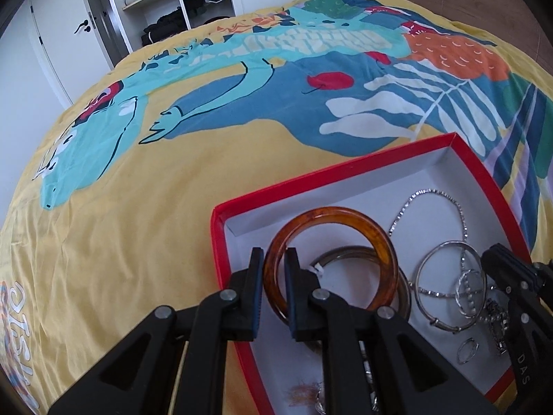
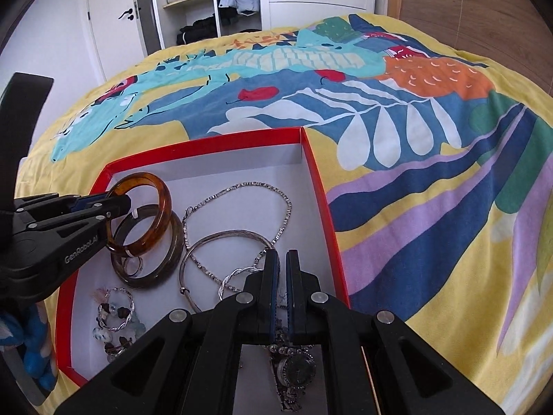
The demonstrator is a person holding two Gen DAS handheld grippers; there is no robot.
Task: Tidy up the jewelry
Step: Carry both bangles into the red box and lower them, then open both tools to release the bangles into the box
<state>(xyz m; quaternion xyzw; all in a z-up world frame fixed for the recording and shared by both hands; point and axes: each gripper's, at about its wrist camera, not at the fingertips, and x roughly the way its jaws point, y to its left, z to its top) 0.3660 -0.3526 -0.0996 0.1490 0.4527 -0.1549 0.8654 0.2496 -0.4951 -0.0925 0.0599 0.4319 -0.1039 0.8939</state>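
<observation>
A red box [image 1: 311, 180] [image 2: 207, 141] with a white inside lies on the bed. My left gripper [image 1: 274, 256] [image 2: 119, 204] is shut on the rim of an amber bangle [image 1: 345, 218] [image 2: 162, 200], which leans tilted over a dark bangle [image 1: 345, 249] [image 2: 172, 259] in the box's left part. My right gripper [image 2: 281, 256] [image 1: 494, 256] is shut low over the box's right part. The beaded band of a small watch [image 2: 295, 370] [image 1: 497, 318] runs up between its pads. A silver chain [image 2: 249, 185] and a silver bangle [image 2: 224, 235] lie in the middle.
Beaded and twisted silver pieces [image 2: 114, 311] lie in the box's near left corner, and a small ring [image 1: 467, 351] near the right gripper. The patterned yellow bedspread [image 1: 138, 242] stretches around the box. A wardrobe [image 2: 207, 7] and a wooden headboard [image 2: 466, 7] stand beyond the bed.
</observation>
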